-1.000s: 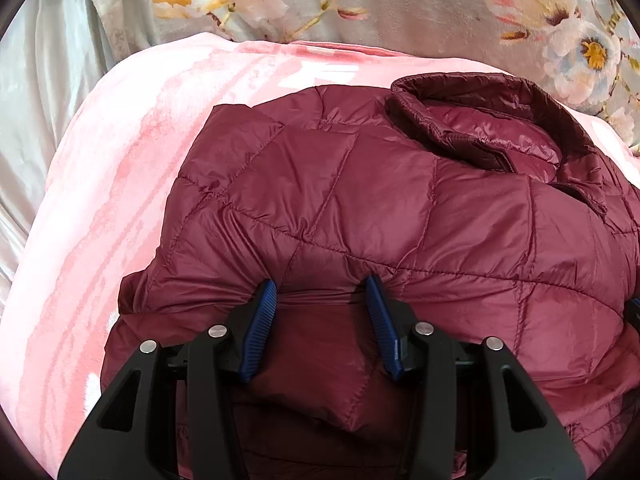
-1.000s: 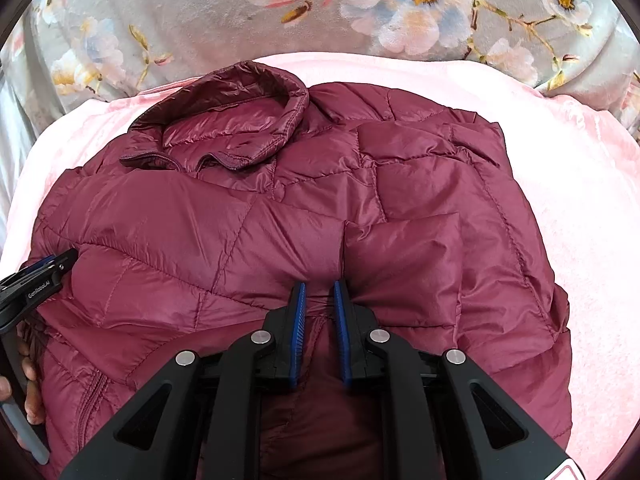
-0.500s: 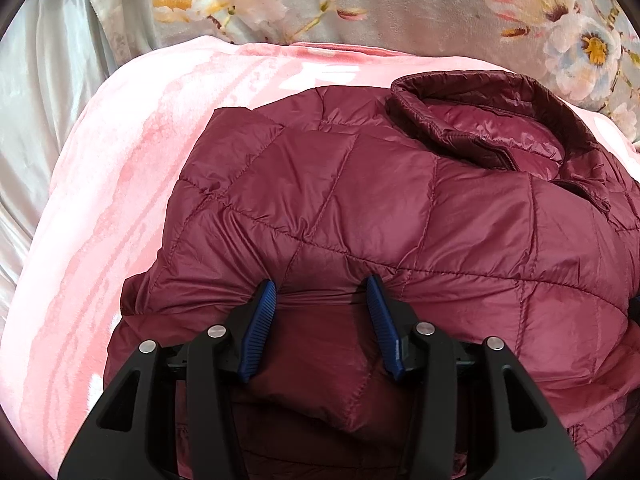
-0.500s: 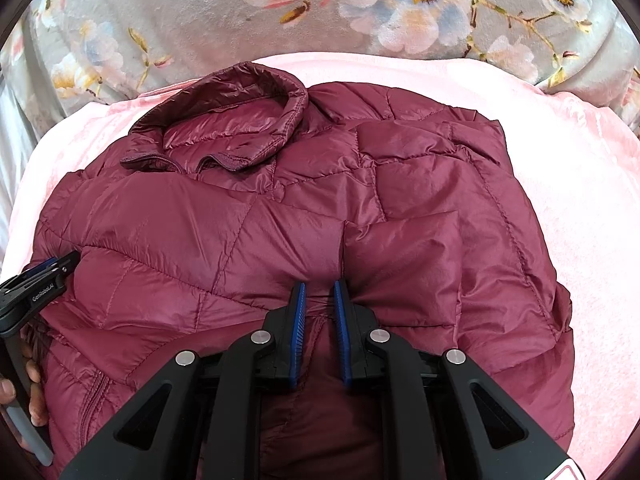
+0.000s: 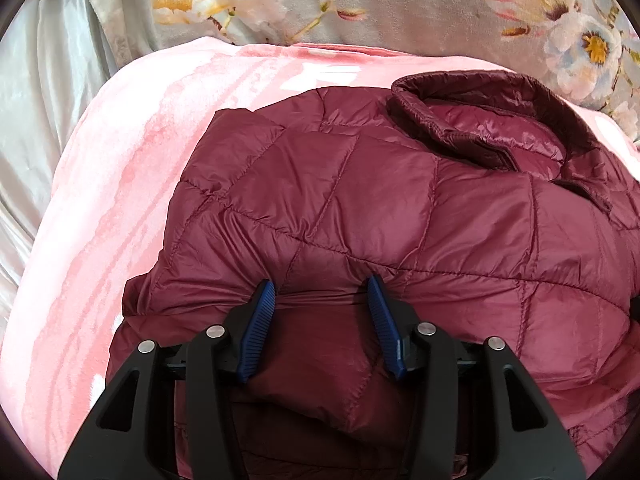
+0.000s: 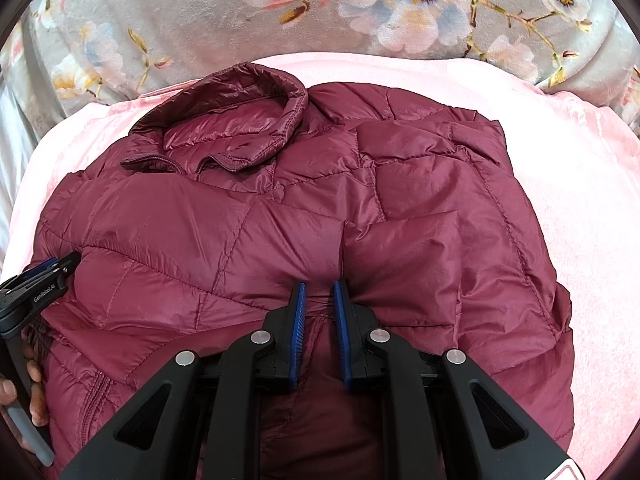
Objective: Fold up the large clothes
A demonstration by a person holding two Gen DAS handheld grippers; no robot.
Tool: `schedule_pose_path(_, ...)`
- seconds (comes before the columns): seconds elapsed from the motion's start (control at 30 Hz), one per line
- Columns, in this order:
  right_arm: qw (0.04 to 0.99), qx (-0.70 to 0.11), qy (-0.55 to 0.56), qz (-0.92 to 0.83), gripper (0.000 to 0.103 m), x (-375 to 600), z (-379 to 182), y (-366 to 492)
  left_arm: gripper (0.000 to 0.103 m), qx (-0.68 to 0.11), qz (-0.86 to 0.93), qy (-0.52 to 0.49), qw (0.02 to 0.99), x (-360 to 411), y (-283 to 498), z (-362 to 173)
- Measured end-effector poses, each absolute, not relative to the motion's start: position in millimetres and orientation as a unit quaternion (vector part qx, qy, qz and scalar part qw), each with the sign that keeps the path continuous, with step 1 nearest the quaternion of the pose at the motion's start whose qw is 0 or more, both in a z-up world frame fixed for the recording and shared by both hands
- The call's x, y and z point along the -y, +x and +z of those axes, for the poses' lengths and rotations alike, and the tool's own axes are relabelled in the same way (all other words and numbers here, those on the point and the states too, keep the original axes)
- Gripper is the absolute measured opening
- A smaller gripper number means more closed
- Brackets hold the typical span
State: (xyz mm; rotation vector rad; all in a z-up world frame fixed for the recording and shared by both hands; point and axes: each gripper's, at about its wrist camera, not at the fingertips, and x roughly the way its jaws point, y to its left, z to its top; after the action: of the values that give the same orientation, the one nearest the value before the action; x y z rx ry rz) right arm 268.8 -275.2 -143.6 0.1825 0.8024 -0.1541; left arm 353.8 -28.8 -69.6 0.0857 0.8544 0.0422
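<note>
Blue ribbed fingers (image 5: 260, 320) of the left gripper (image 5: 322, 286) stand apart with a bulging fold of a maroon quilted puffer jacket (image 5: 400, 208) pinched between them, both pads pressing into the shiny fabric at its near edge. Fingers (image 6: 298, 320) of the right gripper (image 6: 320, 286) sit close together, clamped on a thin ridge of the same jacket near its lower hem. Seen from the right wrist view, the jacket lies spread across a pale pink plush blanket (image 6: 580, 240), its stand-up collar (image 6: 240, 120) at the far end and a zip running down the near left side. Behind the blanket rises a grey fabric printed with large white and pink flowers (image 6: 360, 8). At the left edge of that view the left gripper's black body appears, held by a person's hand (image 6: 24, 392) wrapped around its grey handle.
</note>
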Motion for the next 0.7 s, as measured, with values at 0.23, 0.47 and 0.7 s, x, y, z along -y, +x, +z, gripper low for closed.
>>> schedule_pose_path(0.23, 0.907, -0.372, 0.200, 0.000, 0.052, 288, -102, 295, 0.065, -0.430, -0.052, -0.063, 0.899, 6, 375, -16)
schedule_pose_path(0.47, 0.849, -0.393, 0.350, 0.046, 0.052, 305, -121, 361, 0.083, -0.481, -0.133, -0.182, 0.847, 25, 460, -10)
schedule_pose_path(0.7, 0.812, -0.395, 0.423, 0.071, 0.010, 314, -136, 381, 0.013, -0.558, -0.145, -0.223, 0.786, 38, 493, -58)
